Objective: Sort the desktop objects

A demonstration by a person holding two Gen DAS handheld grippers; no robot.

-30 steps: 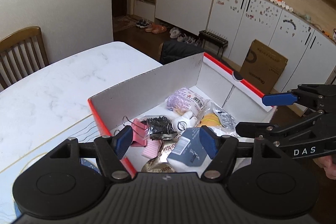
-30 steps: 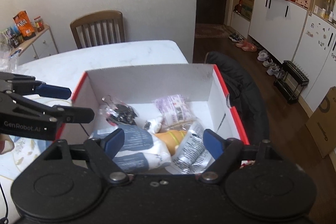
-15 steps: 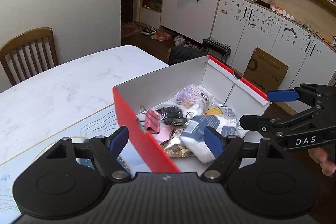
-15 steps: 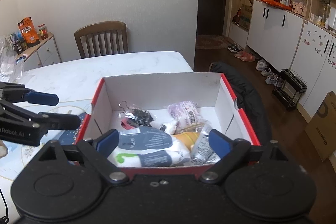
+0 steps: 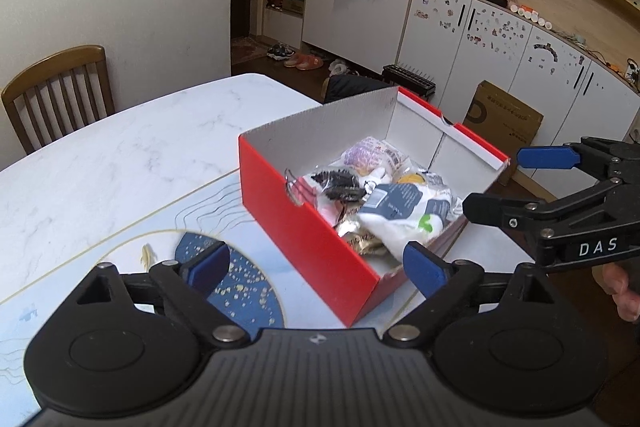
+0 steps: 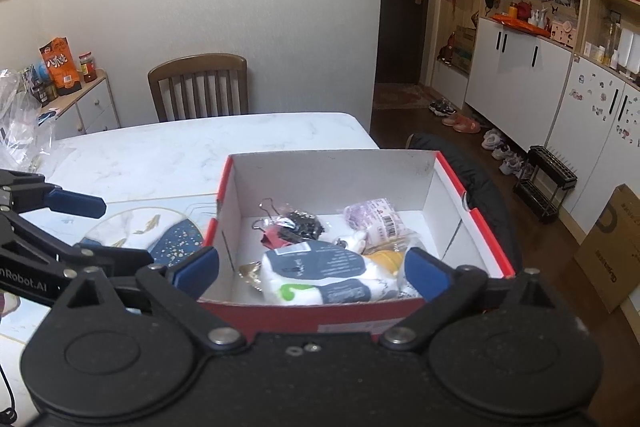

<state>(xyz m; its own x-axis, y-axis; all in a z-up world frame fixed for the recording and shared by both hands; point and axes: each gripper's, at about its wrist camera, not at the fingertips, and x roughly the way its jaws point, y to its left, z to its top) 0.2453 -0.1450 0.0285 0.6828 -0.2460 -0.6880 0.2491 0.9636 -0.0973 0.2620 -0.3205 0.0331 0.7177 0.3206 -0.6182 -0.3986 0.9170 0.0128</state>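
A red cardboard box [image 5: 304,227] [image 6: 352,309] with white inner walls stands near the table's right edge. It holds a white and blue packet [image 5: 404,211] [image 6: 320,277], a purple-printed packet [image 5: 370,153] [image 6: 378,221], a black bundle [image 5: 340,183] [image 6: 304,223], pink binder clips [image 6: 276,237] and something yellow [image 6: 386,259]. My left gripper [image 5: 316,267] hangs before the box's near left corner, jaws opening, nothing between them. My right gripper [image 6: 312,267] faces the box's near wall, jaws opening, empty. Each gripper shows in the other's view, the right gripper [image 5: 520,183] and the left gripper [image 6: 116,231].
A white marble table [image 5: 120,163] carries a pale mat with a dark blue disc [image 5: 236,287]. A wooden chair [image 6: 200,87] stands behind the table. A dark chair back [image 6: 484,187] sits right of the box. A hand [image 5: 624,291] shows at the right edge.
Both grippers have pulled back from over the box, so its red outer walls now show. Both pairs of jaws have spread wider. The box's contents lie unmoved.
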